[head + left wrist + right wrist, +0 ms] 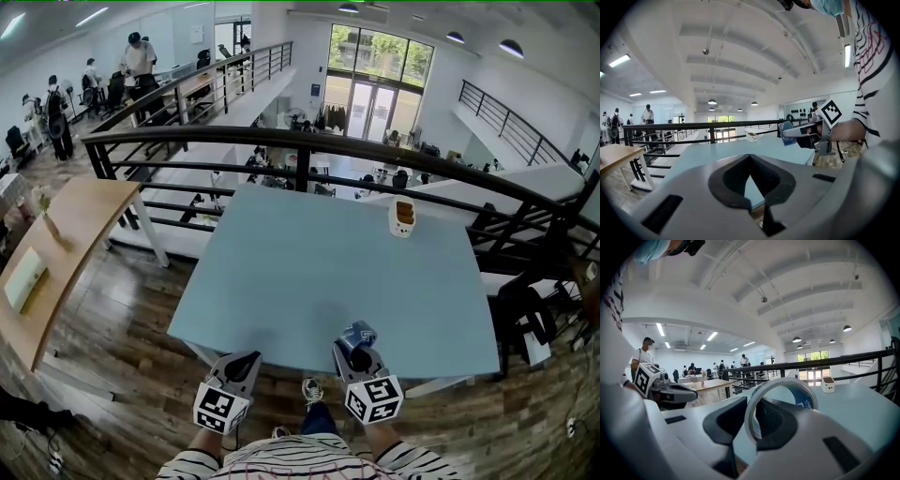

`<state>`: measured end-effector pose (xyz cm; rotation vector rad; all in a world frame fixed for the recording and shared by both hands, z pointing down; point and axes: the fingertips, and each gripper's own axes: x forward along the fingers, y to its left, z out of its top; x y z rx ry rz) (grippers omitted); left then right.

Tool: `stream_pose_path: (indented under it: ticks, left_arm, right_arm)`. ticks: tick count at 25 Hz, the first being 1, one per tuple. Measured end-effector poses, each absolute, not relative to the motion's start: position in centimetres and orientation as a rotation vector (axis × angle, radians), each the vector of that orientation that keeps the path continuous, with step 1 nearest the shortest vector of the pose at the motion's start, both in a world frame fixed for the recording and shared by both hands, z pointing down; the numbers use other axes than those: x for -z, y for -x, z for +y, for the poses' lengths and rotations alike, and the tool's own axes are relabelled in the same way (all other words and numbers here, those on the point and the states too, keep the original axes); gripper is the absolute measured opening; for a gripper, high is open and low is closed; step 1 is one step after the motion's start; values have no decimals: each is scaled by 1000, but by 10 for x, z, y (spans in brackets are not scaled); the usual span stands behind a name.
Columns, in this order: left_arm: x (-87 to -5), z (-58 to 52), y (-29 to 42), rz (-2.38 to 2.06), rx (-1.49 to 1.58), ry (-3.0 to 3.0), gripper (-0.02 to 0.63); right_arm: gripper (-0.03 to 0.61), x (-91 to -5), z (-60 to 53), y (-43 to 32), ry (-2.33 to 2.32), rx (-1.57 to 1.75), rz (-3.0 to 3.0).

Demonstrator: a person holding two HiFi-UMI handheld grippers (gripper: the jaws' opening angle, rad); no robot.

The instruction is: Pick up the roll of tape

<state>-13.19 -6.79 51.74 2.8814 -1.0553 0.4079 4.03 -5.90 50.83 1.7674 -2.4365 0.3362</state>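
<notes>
The roll of tape [357, 334], a pale ring with blue print, stands on edge between the jaws of my right gripper [357, 347] at the near edge of the light blue table [309, 272]. In the right gripper view the roll of tape [807, 399] rises upright out of the right gripper [757, 420], which is shut on it. My left gripper [246, 360] hovers at the table's near edge to the left, shut and empty. In the left gripper view its jaws meet at the left gripper [750, 159], and the roll of tape [786, 132] shows at the right.
A small white container [403, 217] stands at the table's far right, also in the left gripper view [751, 136]. A black railing [375, 150] runs behind the table. A wooden table [66, 234] stands to the left. Several people are far back left.
</notes>
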Motion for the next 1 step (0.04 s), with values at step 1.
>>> stream_pose_path:
  ticks: [1]
  left_arm:
    - [-518,-68,131,-1054,-409,-2883,25]
  right_arm:
    - [72,-509,-60,-41,-1767,-335,-2435]
